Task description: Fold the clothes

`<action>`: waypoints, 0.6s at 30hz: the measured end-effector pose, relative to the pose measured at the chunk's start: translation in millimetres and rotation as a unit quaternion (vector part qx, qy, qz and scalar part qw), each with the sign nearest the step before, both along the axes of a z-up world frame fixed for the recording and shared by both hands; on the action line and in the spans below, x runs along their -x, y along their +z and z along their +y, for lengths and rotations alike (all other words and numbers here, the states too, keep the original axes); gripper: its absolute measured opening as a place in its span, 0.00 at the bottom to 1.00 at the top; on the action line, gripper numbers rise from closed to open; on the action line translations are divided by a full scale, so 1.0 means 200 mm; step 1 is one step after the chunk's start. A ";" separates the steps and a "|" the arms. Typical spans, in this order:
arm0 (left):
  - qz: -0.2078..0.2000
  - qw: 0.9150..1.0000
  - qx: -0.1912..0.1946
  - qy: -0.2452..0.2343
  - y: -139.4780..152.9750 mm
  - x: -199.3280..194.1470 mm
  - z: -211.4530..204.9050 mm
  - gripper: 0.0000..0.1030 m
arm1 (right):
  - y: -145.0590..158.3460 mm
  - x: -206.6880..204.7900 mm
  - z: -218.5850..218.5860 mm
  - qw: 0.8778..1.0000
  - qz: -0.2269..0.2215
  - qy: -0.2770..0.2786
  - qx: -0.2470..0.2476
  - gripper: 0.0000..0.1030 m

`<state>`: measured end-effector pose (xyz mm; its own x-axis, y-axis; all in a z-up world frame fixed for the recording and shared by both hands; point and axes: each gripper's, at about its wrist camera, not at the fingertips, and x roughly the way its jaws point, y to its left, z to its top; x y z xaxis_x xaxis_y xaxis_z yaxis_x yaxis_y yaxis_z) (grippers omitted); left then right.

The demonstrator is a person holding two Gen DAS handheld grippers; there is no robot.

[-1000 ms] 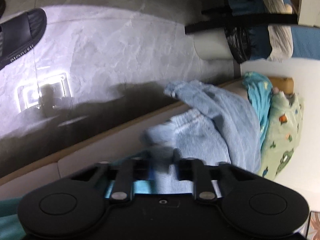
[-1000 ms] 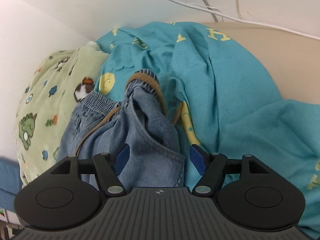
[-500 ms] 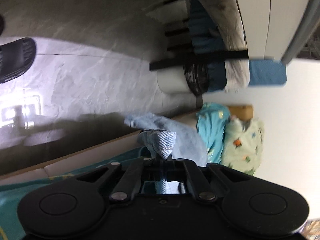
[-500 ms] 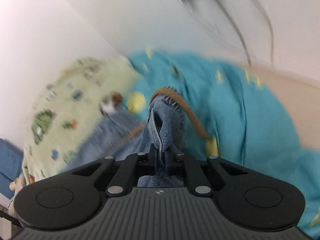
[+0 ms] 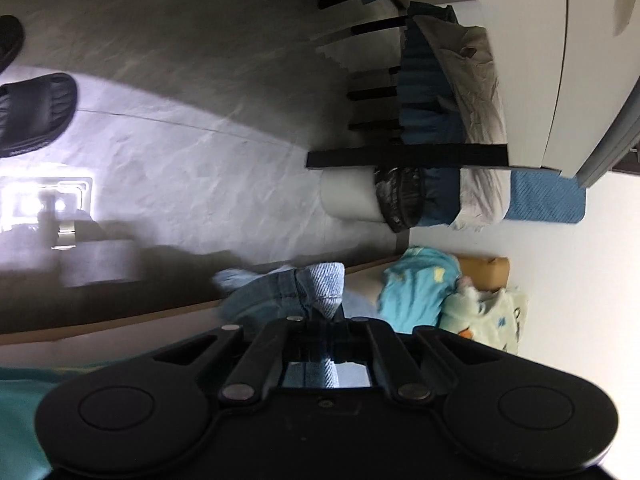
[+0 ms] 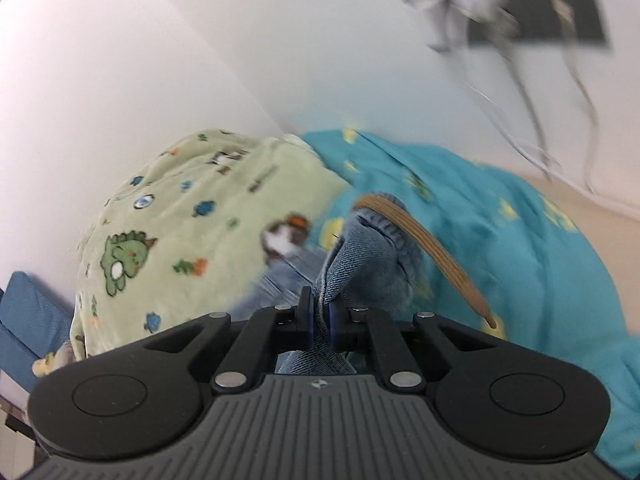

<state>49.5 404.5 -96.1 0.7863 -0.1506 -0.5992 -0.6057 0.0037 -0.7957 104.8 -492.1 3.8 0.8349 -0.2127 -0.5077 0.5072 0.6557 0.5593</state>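
Blue denim pants (image 6: 368, 256) with a tan drawstring (image 6: 440, 256) hang from my right gripper (image 6: 322, 314), which is shut on the waistband. My left gripper (image 5: 326, 316) is shut on a pale denim corner of the same pants (image 5: 326, 284), lifted off the beige surface (image 5: 180, 324). Behind lie a teal garment with yellow prints (image 6: 500, 232) and a light green dinosaur-print garment (image 6: 192, 224); both also show in the left wrist view, the teal garment (image 5: 416, 292) beside the green one (image 5: 492, 316).
A grey tiled floor (image 5: 208, 120) lies beyond the surface's edge, with a black slipper (image 5: 32, 112) on it. A black rack holds bedding (image 5: 448, 120) by a white wall. Cables (image 6: 528, 112) hang from a wall socket (image 6: 536, 8). A blue cushion (image 6: 28, 320) sits left.
My right gripper's jaws closed on the denim waistband. Both grippers rose, lifting the pants off the pile, so the garments behind look smaller and lower.
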 end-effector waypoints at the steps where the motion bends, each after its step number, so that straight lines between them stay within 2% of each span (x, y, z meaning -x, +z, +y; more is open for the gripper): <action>1: 0.002 1.000 -0.003 0.000 0.01 -0.06 0.00 0.01 | 0.04 -0.07 0.01 1.000 -0.003 -0.001 0.004 0.06; 5: 0.018 1.000 -0.018 -0.004 0.02 -0.33 0.01 0.01 | 0.13 -0.39 0.09 0.999 0.001 -0.001 0.035 0.06; 9: 0.045 0.998 -0.039 -0.007 -0.03 -0.59 0.03 0.01 | 0.11 -0.72 0.19 0.996 0.028 -0.004 0.085 0.06; 13: 0.078 0.995 -0.067 -0.017 -0.15 -0.87 0.04 0.01 | -0.02 -1.02 0.24 0.992 0.047 0.004 0.114 0.06; 18: 0.131 0.985 -0.103 -0.041 -0.33 -1.15 0.01 0.01 | -0.31 -1.31 0.28 0.987 0.088 0.029 0.135 0.06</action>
